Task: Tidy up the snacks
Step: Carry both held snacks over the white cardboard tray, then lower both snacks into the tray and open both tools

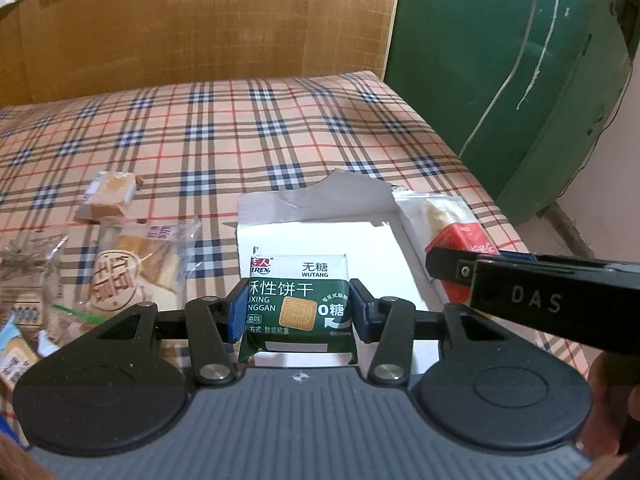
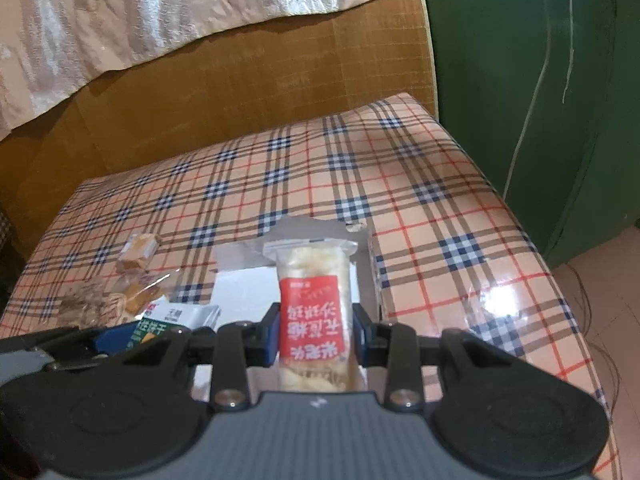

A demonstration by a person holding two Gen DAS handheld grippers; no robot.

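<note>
My left gripper (image 1: 298, 312) is shut on a green and white biscuit packet (image 1: 298, 300), held over the open white box (image 1: 320, 236) on the plaid table. My right gripper (image 2: 316, 336) is shut on a long clear snack packet with a red label (image 2: 312, 312), held above the same white box (image 2: 244, 292). In the left wrist view the red-label packet (image 1: 448, 228) and the right gripper's black body (image 1: 552, 300) show at the right, beside the box. In the right wrist view the green packet (image 2: 168, 322) shows at the lower left.
A pile of loose snack packets (image 1: 132, 264) lies left of the box, with a small tan packet (image 1: 110, 196) behind it. The plaid tablecloth (image 1: 240, 132) stretches back to a brown cardboard wall (image 1: 200, 32). A green cabinet (image 1: 500, 80) stands right of the table.
</note>
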